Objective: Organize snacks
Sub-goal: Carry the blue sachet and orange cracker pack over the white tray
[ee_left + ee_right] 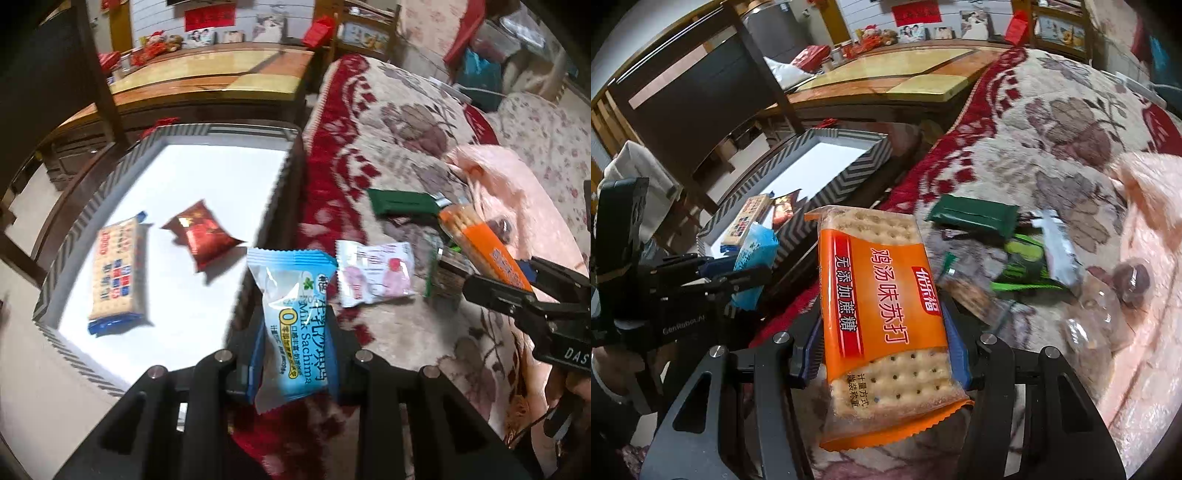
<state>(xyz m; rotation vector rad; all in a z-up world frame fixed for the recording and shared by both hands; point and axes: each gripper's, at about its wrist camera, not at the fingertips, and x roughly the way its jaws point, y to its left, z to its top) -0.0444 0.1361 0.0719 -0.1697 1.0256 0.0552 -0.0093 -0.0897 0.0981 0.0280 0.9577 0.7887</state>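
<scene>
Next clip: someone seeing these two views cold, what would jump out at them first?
Probably the two packets held up close: a blue Milk Sachima packet in the left gripper and an orange soda cracker pack in the right gripper. Then the striped box on the left, with a cracker pack and a red packet inside.

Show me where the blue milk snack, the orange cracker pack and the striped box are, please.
Blue milk snack (295, 325): left wrist view, middle of its printed front.
Orange cracker pack (882, 317): right wrist view, centre of the orange label.
Striped box (275, 206): left wrist view, its dark right wall.
</scene>
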